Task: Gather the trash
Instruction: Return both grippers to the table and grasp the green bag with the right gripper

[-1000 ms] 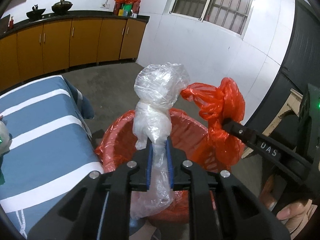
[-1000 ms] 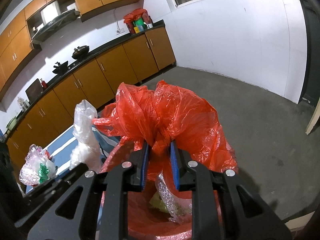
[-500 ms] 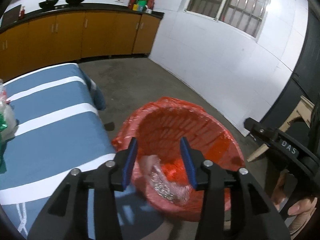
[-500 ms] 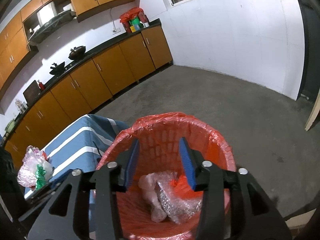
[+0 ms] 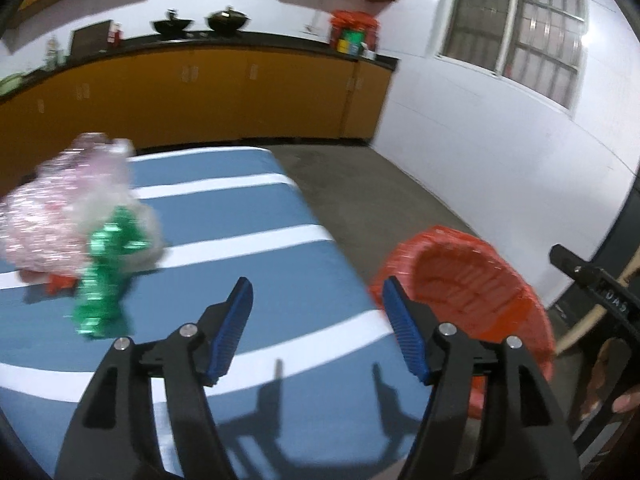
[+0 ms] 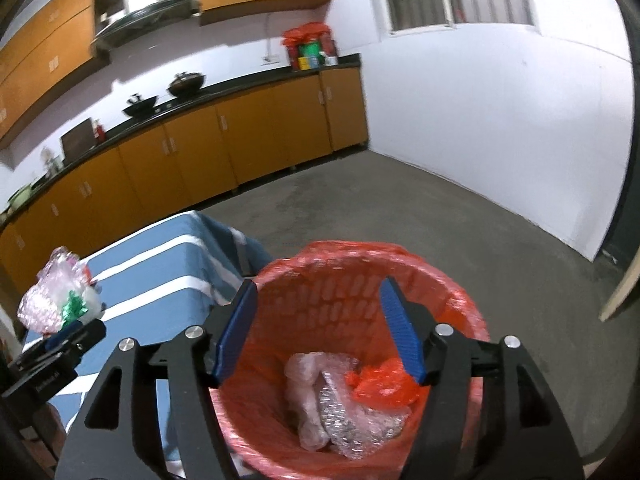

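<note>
Between drops: my left gripper point(image 5: 316, 328) and right gripper point(image 6: 318, 330) were opening, both empty. Remaining trash point(image 5: 76, 232) lay on the striped table point(image 5: 240, 248); next, I judged, reach it, then the bin point(image 6: 360, 264).

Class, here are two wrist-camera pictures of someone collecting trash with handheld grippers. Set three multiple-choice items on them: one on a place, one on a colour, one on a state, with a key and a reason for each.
1. Where does the remaining pile of wrappers lie?
A. on the striped table
B. on the floor
C. on the counter

2. What colour is the bin liner?
A. black
B. red
C. blue

3. What is between the right gripper's jaws?
A. a clear bag
B. a red bag
C. nothing

Key: 1 A, the pile rests on the blue and white table. 2 B, red plastic lines the bin. 3 C, the jaws are opening with nothing between them; the dropped bags lie in the bin.
</note>
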`<state>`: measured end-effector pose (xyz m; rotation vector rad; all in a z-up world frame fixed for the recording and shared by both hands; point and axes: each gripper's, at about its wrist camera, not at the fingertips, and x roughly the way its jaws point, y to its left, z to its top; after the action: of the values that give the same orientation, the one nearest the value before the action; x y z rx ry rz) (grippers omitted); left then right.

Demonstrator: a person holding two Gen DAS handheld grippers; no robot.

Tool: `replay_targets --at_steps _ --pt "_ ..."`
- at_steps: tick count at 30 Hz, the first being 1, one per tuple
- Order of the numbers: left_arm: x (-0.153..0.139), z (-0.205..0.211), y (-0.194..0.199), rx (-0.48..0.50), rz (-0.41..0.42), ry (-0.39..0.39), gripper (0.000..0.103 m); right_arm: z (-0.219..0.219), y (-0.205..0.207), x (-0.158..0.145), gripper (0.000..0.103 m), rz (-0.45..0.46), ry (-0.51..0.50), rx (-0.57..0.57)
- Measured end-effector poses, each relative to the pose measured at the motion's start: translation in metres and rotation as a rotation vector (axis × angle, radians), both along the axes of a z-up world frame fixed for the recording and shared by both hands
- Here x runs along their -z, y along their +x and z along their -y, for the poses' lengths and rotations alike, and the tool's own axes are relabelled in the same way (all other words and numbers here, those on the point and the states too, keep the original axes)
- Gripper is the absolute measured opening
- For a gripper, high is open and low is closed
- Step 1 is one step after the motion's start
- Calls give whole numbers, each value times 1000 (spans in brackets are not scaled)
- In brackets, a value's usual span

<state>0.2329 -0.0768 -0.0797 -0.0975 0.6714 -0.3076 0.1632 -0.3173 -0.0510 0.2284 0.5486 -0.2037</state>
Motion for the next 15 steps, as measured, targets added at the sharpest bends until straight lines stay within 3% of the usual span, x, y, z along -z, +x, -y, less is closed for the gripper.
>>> replay_targets --at_steps 15 --pt "-8 -158 -31 -396 100 109 79 -133 55 -6 64 14 -8 -301"
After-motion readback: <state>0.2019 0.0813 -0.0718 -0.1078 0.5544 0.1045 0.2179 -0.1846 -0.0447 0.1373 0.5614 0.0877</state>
